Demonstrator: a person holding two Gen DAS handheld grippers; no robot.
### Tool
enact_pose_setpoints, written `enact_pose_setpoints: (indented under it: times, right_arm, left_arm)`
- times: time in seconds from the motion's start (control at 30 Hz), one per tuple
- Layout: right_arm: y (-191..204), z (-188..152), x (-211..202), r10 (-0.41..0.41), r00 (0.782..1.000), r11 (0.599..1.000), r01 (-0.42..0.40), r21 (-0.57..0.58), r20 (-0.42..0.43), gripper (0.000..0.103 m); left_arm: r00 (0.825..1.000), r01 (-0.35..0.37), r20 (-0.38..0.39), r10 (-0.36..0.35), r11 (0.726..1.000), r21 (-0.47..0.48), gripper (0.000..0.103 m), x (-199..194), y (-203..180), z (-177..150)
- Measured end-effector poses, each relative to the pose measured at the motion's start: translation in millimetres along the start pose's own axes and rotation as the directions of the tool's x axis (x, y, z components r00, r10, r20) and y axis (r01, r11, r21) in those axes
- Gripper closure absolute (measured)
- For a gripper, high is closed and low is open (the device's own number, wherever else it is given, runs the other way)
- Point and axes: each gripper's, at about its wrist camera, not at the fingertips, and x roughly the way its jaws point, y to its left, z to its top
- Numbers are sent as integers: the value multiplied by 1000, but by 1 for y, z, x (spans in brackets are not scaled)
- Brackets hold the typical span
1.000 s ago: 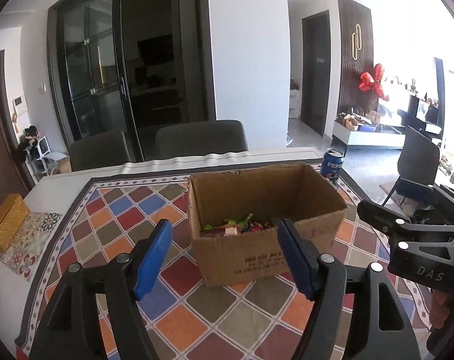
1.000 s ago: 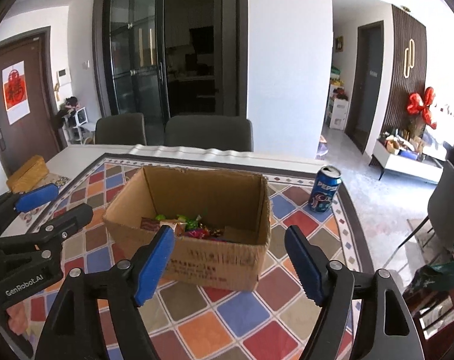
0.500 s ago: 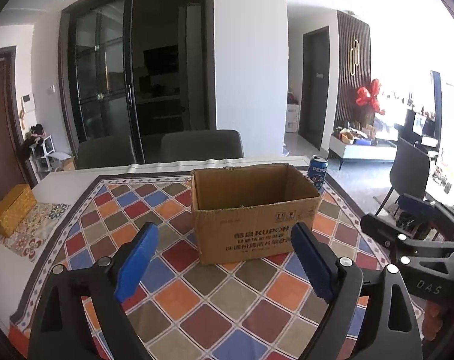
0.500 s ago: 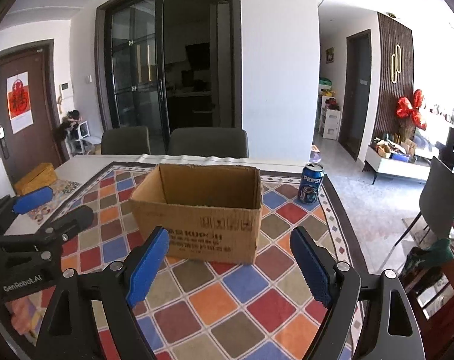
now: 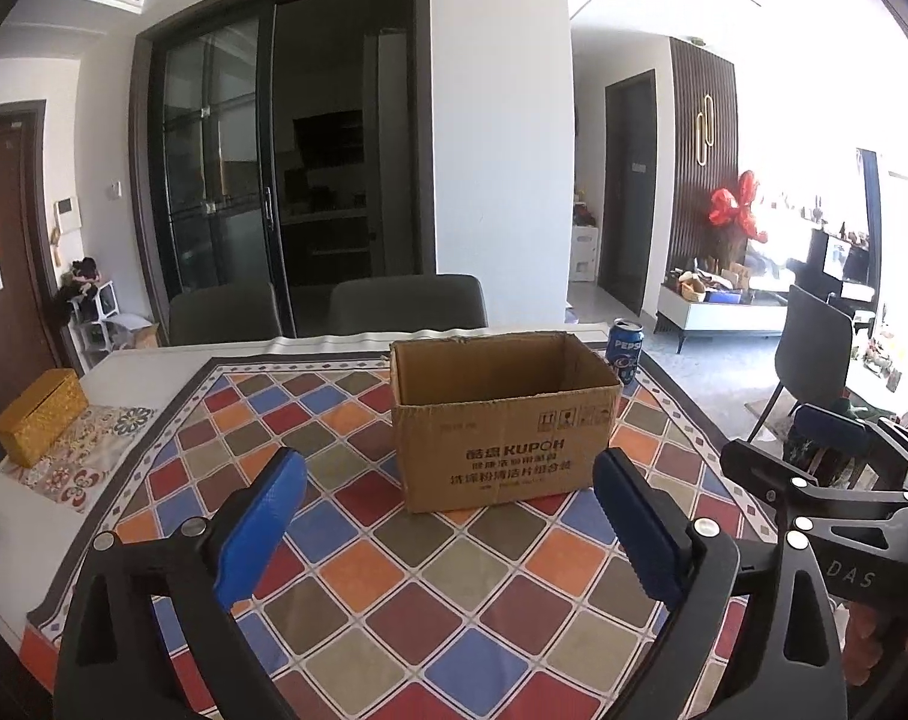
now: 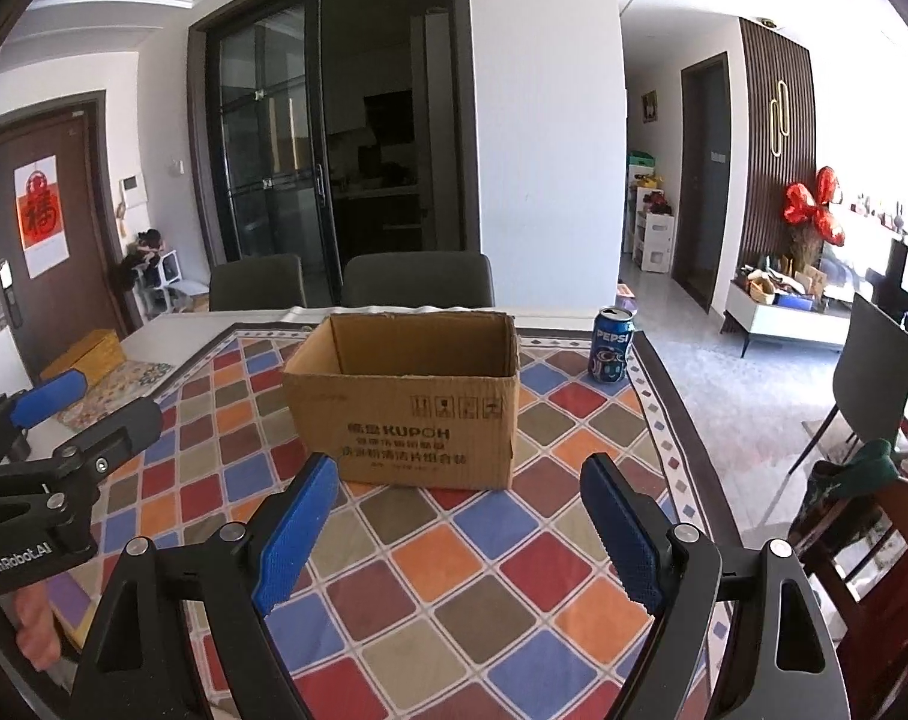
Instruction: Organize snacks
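Box: cardboard box [image 5: 502, 420] upright, top open, mid-table on checked cloth [image 5: 357, 570]; open top suits dropping snacks in.
Snacks: none visible; box interior hidden from this low angle.
Left gripper [image 5: 450, 516]: fingers spread wide, holding nothing, facing box.
Right gripper [image 6: 454, 522]: fingers spread wide, empty, level with box front.
Can: soda can [image 6: 611, 345] just beside box's far right corner, apart.
Judgement: both hands free, likely ready for a pick.

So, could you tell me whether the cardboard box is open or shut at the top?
Open. The box stands upright on the tablecloth, its top uncovered and its inner walls in view. What it holds cannot be seen from this low angle.
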Motion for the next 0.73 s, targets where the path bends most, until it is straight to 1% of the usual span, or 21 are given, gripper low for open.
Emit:
enact_pose_setpoints:
  times: [0.17, 0.33, 0.53, 0.73]
  right_arm:
    - [3, -4, -5, 3, 1000, 1000, -3, -9, 5, 19]
    - [3, -7, -7, 6, 1000, 1000, -6, -11, 7, 19]
    - [2, -8, -7, 8, 1000, 1000, -8, -8, 0, 19]
    - [2, -9, -7, 5, 1000, 1000, -5, -10, -6, 19]
  left_arm:
    - [1000, 2, 11, -2, 1000, 3, 3, -5, -1, -2]
    - [1000, 2, 3, -2, 1000, -8, 0, -8, 0, -3]
    - [1000, 7, -8, -7, 1000, -17, 0, -6, 0, -3]
    - [1000, -3, -15, 3, 1000, -22, 0, -4, 1, -4]
